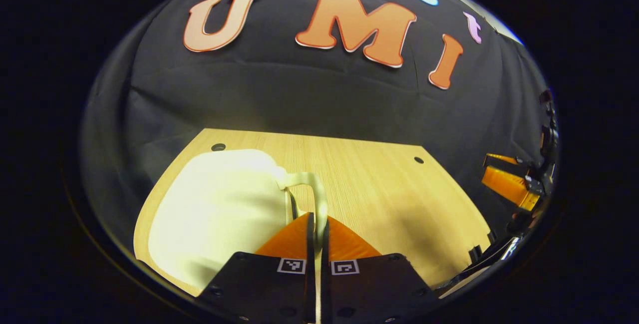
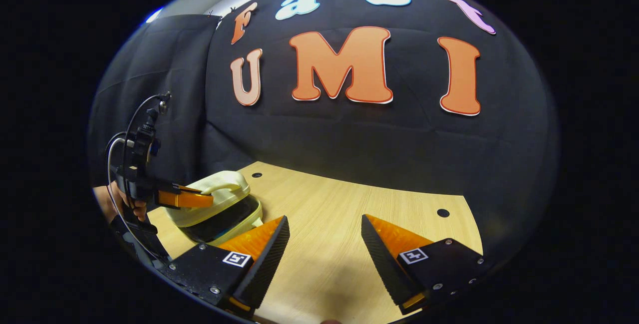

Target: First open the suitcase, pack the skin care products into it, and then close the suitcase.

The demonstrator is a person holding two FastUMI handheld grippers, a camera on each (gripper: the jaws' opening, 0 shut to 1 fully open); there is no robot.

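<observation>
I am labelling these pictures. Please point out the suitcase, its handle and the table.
suitcase (image 2: 219, 209): right gripper view, on its cream lid.
handle (image 1: 313, 189): left gripper view, on the curved cream strap.
table (image 2: 339, 224): right gripper view, on bare wood.

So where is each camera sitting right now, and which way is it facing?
Left gripper view: rides on the left gripper, low over the table, facing the booth wall; its fingers are shut on the suitcase handle.
Right gripper view: rides on the right gripper, open over bare table, facing the same wall; a hand shows at far left.
Shared: the suitcase, its lid partly raised in the right gripper view, the table, and each view catches the other gripper at its edge.
</observation>
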